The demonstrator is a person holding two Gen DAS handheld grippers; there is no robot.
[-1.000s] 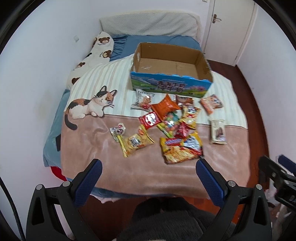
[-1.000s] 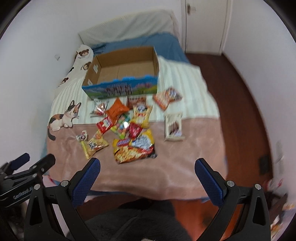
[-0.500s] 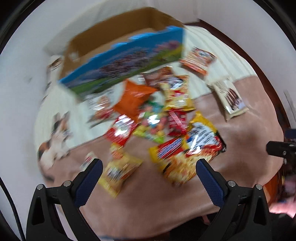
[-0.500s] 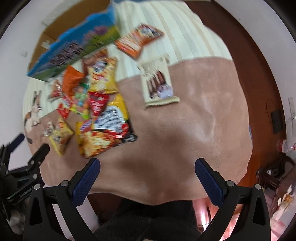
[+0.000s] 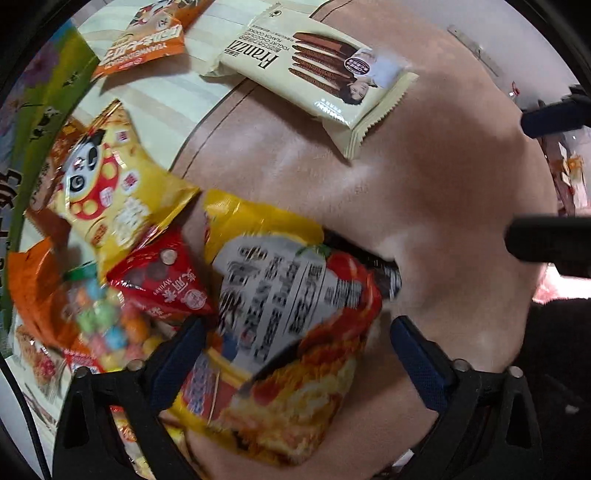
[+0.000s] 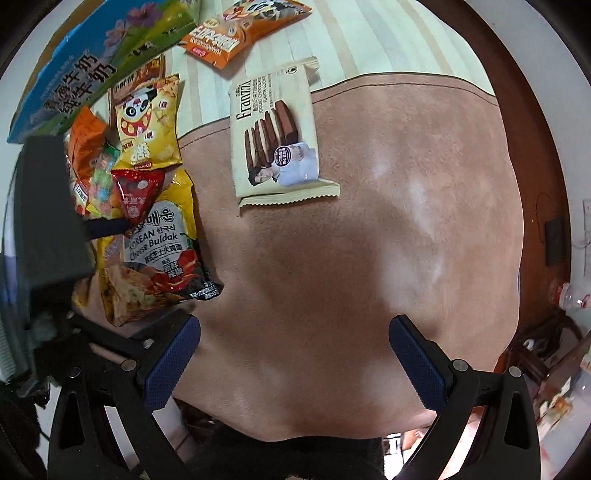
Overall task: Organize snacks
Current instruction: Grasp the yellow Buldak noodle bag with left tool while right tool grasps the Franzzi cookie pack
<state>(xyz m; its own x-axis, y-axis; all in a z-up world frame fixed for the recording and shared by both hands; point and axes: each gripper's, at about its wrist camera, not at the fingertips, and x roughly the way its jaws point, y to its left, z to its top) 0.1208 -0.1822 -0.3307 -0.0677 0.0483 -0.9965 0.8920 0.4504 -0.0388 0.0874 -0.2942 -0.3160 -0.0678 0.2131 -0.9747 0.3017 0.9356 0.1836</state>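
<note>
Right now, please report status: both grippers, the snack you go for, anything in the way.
Left gripper closing over Korean Buldak bag, not yet gripped. Right gripper open, empty, above brown blanket. Red packet crowds left finger.

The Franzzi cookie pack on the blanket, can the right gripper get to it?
Probably yes. The Franzzi cookie pack lies flat by itself on the blanket, nothing on top, and the right gripper hangs open just short of it with only bare blanket between.

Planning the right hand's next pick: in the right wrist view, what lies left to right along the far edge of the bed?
Blue milk box → orange snack bag → cream biscuit pack, a little nearer than the others.
</note>
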